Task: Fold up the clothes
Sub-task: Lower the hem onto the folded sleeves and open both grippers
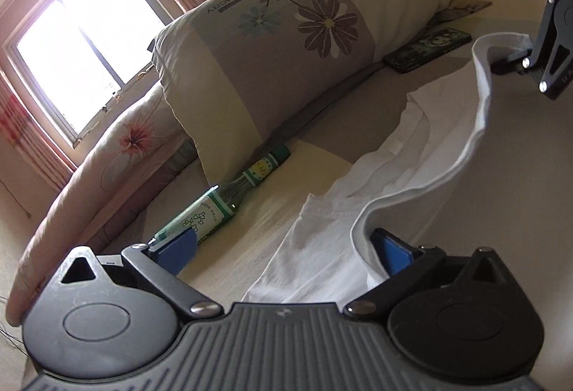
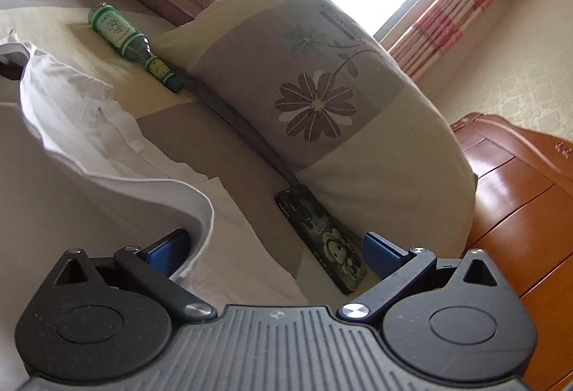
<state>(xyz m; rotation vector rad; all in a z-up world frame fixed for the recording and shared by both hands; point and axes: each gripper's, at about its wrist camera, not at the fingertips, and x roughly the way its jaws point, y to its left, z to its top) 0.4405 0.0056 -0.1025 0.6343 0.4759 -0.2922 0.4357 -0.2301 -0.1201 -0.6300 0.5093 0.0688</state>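
The left tongs stand with their blue pads wide apart, and the right tongs likewise gape. The white shirt is a thin, creased cotton garment, lying mostly flat on the bed, with its collar and a small neck label showing towards the pillow. One hemmed edge of it is raised off the bed in a long wavy ribbon that runs between the two tools.

In the left wrist view that raised edge drapes against the inner face of the right-hand blue pad, while the other pad stands clear of the cloth. In the right wrist view the same edge curls around the left-hand blue pad, and the far pad is free. So each tool touches the hem with one finger only; nothing is pinched.

The right tool appears in the left wrist view at upper right, tilted downward with the hem's far end at its tip. Both tools are held low over the bed, pointing towards the pillow. A green bottle and a phone lie on the bed by the pillow, apart from the shirt.
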